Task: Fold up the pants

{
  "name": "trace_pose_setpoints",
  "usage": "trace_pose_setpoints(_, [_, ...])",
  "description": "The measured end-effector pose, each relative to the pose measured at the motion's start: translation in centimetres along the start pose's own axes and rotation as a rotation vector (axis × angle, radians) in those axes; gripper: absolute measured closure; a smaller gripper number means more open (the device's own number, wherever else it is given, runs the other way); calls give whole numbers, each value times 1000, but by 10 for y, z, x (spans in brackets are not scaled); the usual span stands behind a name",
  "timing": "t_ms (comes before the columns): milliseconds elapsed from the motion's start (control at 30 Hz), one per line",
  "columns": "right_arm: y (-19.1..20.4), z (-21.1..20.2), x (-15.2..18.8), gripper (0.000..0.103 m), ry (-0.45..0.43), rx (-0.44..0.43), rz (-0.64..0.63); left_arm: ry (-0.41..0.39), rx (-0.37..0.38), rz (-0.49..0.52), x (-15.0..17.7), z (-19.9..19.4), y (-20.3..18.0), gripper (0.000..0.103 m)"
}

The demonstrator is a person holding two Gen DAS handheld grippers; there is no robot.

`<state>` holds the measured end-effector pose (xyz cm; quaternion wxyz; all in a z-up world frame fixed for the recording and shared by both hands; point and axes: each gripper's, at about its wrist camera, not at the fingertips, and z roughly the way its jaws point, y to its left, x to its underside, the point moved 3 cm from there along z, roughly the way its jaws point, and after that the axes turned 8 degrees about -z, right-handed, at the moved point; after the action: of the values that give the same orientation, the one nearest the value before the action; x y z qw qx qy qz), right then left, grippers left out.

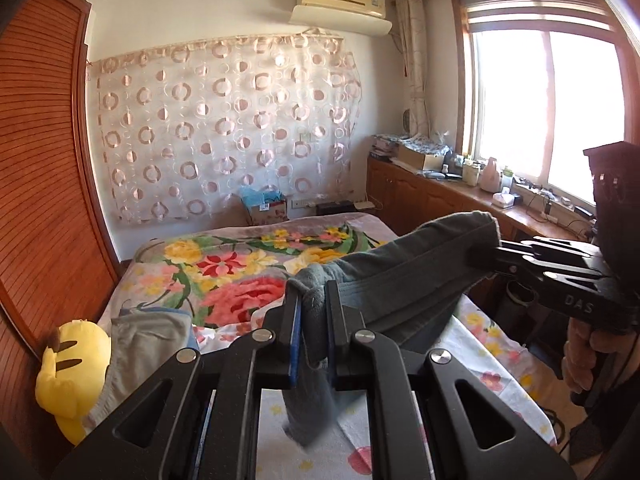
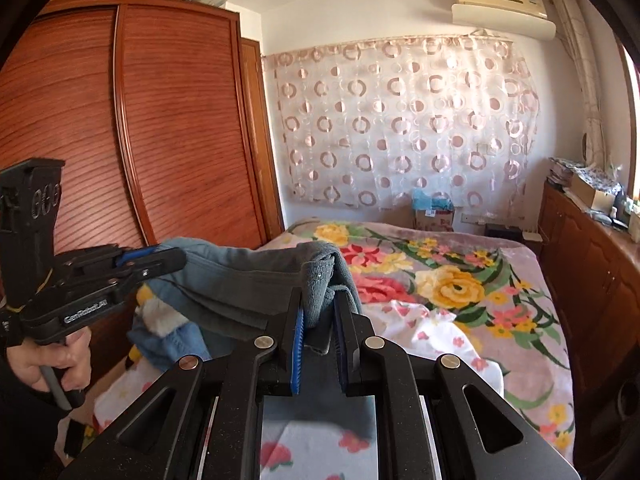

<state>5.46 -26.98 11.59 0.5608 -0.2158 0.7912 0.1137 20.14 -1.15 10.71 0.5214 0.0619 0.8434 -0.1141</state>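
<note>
The left gripper [image 1: 313, 312] is seen closest in its own view, its black fingers [image 1: 291, 320] nearly closed and clamped on a bunched corner of the grey-green cotton pants [image 1: 400, 280]. The right gripper [image 2: 318, 320] is likewise pinched almost shut on the other ribbed edge of the same garment, blue pads pressed against the cloth. The pants are held up in the air between the two grippers, stretched across above the bed [image 2: 532, 264], with a loose grey tail hanging down below the left fingers. A hand [image 2: 60, 360] is seen gripping the left tool's handle in the right wrist view. Under the pants a white floral sheet [image 1: 488, 344] is spread, with a pink blanket with large flowers [image 1: 240, 264] beyond it. A yellow plush toy [image 1: 68, 376] lies at the bed's left edge beside a red-brown slatted wooden wardrobe [image 1: 36, 200]. Farther back a sheer curtain with ringed circles [image 1: 224, 128], a wall-mounted air conditioner [image 1: 340, 0] and a bright window [image 1: 548, 112] over wooden cabinets are seen.
</note>
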Motion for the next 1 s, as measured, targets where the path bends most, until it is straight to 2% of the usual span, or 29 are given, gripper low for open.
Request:
trace_pose_setpoints(100, [8,8,16,90,7,-29,2,25,-12,22,26,-5,-1,92])
trace_pose_setpoints(200, [11,18,49,90,70,-42,-7,93,-10,19,69,3,3,92])
trace_pose_setpoints(333, [12,47,118,90,226,-81,26,249,9,-21,151,27,12,92])
trace_pose_setpoints(467, [23,70,163,90,349,-101,19,321,10,-19,196,33,4,92])
trace_pose_setpoints(533, [28,72,171,90,376,-113,18,329,23,-25,210,25,-1,92])
trace_pose_setpoints(767, [30,68,186,90,432,-143,55,365,43,-47,228,7,-7,92])
trace_pose_setpoints(1000, [22,78,184,90,435,-150,90,388,58,-60,242,-4,-10,92])
